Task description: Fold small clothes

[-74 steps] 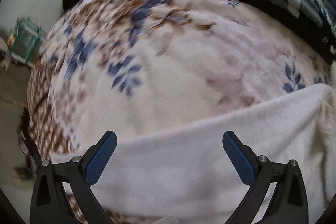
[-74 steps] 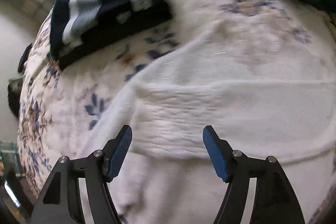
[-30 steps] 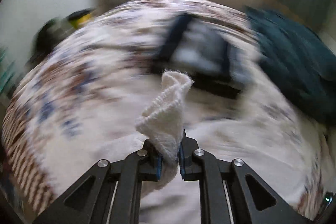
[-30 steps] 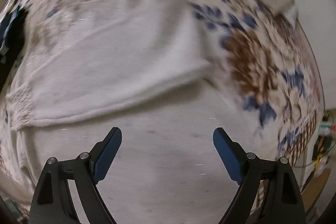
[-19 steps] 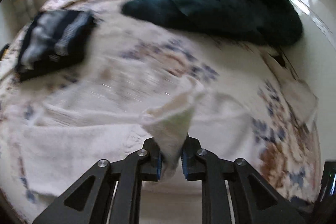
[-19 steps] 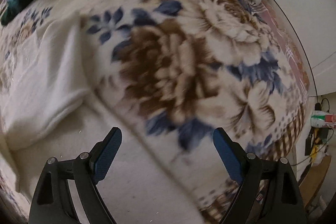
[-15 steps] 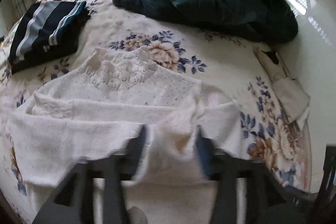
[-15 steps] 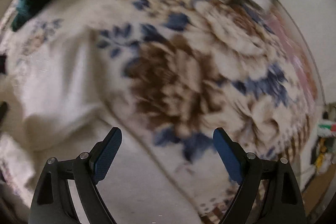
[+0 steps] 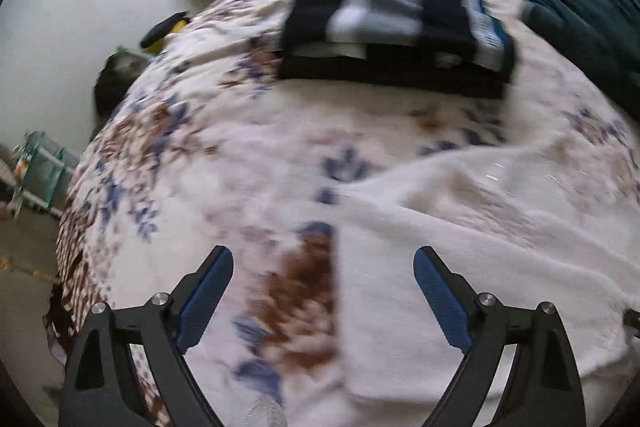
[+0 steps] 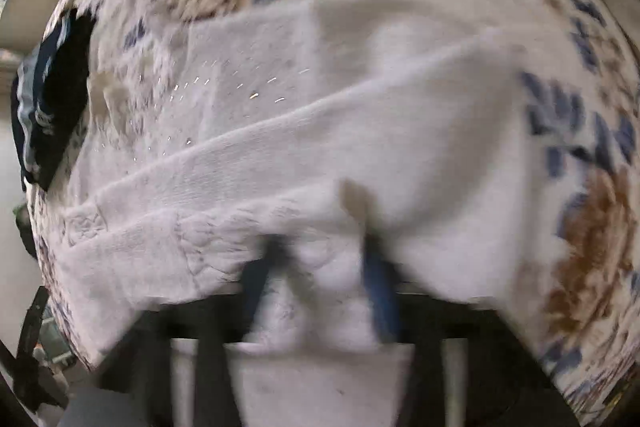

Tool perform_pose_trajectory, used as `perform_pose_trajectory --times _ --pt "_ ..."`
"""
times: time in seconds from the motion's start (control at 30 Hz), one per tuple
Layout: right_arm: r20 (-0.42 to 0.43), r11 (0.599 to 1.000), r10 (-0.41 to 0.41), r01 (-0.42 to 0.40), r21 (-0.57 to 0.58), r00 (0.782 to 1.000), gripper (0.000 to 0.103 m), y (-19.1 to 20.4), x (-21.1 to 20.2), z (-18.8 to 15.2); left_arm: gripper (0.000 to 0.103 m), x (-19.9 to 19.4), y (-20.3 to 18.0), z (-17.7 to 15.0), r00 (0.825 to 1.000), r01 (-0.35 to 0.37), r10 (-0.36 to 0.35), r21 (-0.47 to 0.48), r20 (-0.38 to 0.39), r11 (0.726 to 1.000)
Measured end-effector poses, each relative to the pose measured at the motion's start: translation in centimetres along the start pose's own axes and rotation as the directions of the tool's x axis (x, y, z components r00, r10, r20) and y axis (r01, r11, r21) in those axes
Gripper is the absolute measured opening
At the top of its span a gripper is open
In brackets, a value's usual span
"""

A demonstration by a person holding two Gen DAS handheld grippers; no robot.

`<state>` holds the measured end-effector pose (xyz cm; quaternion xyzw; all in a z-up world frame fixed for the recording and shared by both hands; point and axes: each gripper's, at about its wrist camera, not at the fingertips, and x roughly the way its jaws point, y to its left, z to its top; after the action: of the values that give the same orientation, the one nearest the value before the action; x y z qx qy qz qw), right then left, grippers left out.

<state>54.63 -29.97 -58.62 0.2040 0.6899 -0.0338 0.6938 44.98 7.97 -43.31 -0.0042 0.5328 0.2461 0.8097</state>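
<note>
A white knit sweater [image 10: 320,131] lies spread on the floral blanket [image 9: 200,155], with a sleeve folded across its body. My right gripper [image 10: 320,279] is blurred and points steeply down at the sweater's near edge. Its jaws are closing, and a bunch of white fabric sits pinched between the fingers [image 10: 380,287]. My left gripper [image 9: 324,291] hovers over the sweater's left edge [image 9: 460,227]. Its jaws are opening wide, and nothing is gripped between them; blanket and sweater edge lie below.
A folded navy and grey striped garment [image 9: 396,27] lies beyond the sweater, also seen at the left of the right wrist view [image 10: 48,99]. A dark teal cloth heap [image 9: 580,7] lies far right. The bed's left edge drops to the floor by a teal basket [image 9: 36,179].
The left gripper let go of the white sleeve end it held, opened wide and swung to the sweater's left side. The right gripper came back over the sweater and closed on its near edge.
</note>
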Motion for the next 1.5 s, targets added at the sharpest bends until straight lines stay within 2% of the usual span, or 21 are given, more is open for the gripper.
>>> perform_pose_trajectory --times 0.03,0.13,0.17,0.27,0.37,0.5,0.67,0.73,0.8,0.87,0.93,1.03,1.1,1.13,1.2,1.27,1.33,1.4,1.43,1.47,1.5 --pt "0.041 1.0 0.011 -0.011 -0.009 0.999 0.008 0.6 -0.6 -0.1 0.092 0.2 0.6 0.1 1.0 -0.015 0.015 -0.01 0.0 1.0" --pt "0.208 0.994 -0.017 0.039 -0.102 0.978 0.008 2.8 -4.3 -0.9 0.092 0.2 1.9 0.0 1.0 -0.029 0.029 -0.05 -0.001 0.998" --pt "0.25 0.995 -0.013 0.038 -0.096 0.968 0.008 2.7 -5.7 -0.9 0.092 0.7 1.8 -0.1 1.0 -0.029 0.029 -0.057 -0.003 0.998" --pt "0.292 0.999 -0.047 0.05 -0.004 0.955 0.008 0.0 -7.7 0.0 0.092 0.7 1.5 0.2 1.0 -0.012 0.011 -0.073 -0.004 0.997" --pt "0.274 0.994 -0.1 0.083 0.073 0.957 0.008 -3.8 -7.7 1.3 0.092 0.8 0.1 0.6 1.0 0.008 -0.008 -0.054 0.003 0.998" --pt "0.204 0.992 -0.087 0.065 0.112 0.975 0.008 -7.8 -6.5 2.3 0.092 1.5 -2.7 1.3 0.999 0.043 -0.043 -0.006 0.003 0.999" --pt "0.163 0.991 -0.082 0.063 0.12 0.983 0.008 -9.5 -4.7 2.6 0.092 4.3 -6.4 1.7 1.0 0.027 -0.026 0.101 -0.01 0.995" --pt "0.098 0.993 -0.059 0.049 0.106 0.993 0.009 -9.7 -3.2 2.6 0.092 5.8 -7.4 1.8 1.0 0.004 -0.001 0.148 -0.019 0.989" --pt "0.059 0.992 -0.047 0.04 0.12 0.997 0.017 -10.3 -3.0 3.0 0.092 7.4 -7.8 1.8 0.999 -0.018 0.025 0.183 -0.036 0.983" --pt "0.1 0.992 -0.054 0.041 0.122 0.994 0.03 -10.6 -4.7 2.8 0.092 7.6 -7.5 2.0 0.999 -0.013 0.019 0.181 -0.034 0.983" --pt "0.161 0.994 -0.058 0.042 0.096 0.985 0.035 -10.2 -6.8 2.4 0.092 6.6 -7.1 2.2 1.0 -0.009 0.011 0.165 -0.012 0.986" --pt "0.167 1.0 -0.008 0.007 0.011 0.986 0.035 -8.6 -7.3 1.8 0.092 4.5 -6.9 1.9 0.999 0.027 -0.03 0.147 0.018 0.989" --pt "0.12 0.999 -0.017 0.022 -0.041 0.993 0.035 -7.6 -5.5 1.8 0.092 3.9 -7.2 1.2 0.999 0.034 -0.039 0.155 0.027 0.987" --pt "0.086 0.998 -0.045 0.05 -0.05 0.995 0.035 -7.4 -3.9 1.8 0.093 4.3 -7.5 0.8 0.999 0.037 -0.04 0.165 0.011 0.986" --pt "0.004 0.993 -0.112 0.112 -0.034 0.994 0.035 -8.3 -0.9 2.0 0.096 6.8 -8.2 -0.4 0.996 0.053 -0.038 0.201 -0.077 0.978" --pt "-0.012 0.997 -0.075 0.074 -0.004 0.997 0.035 -9.0 -0.7 2.3 0.096 8.3 -8.0 -0.9 0.989 0.099 -0.076 0.182 -0.129 0.978" --pt "0.004 0.999 -0.031 0.03 0.011 1.0 0.035 -9.5 -2.8 2.1 0.096 7.3 -7.3 -0.3 0.988 0.116 -0.097 0.163 -0.117 0.98" --pt "0.032 1.0 0.02 -0.02 0.01 0.999 0.048 -9.9 -6.0 1.4 0.096 4.9 -6.5 0.5 0.988 0.139 -0.129 0.132 -0.083 0.981" --pt "0.042 0.999 0.038 -0.038 0.012 0.998 0.066 -10.2 -7.4 0.9 0.096 3.2 -6.2 0.7 0.985 0.168 -0.161 0.115 -0.065 0.979" --pt "0.057 0.997 0.071 -0.072 0.014 0.996 0.072 -10.6 -9.5 -0.1 0.096 1.1 -6.0 0.6 0.98 0.198 -0.194 0.105 -0.047 0.975" --pt "0.055 0.996 0.087 -0.088 0.017 0.995 0.072 -10.9 -10.7 -0.8 0.096 -0.6 -6.0 0.3 0.975 0.221 -0.219 0.106 -0.031 0.969"
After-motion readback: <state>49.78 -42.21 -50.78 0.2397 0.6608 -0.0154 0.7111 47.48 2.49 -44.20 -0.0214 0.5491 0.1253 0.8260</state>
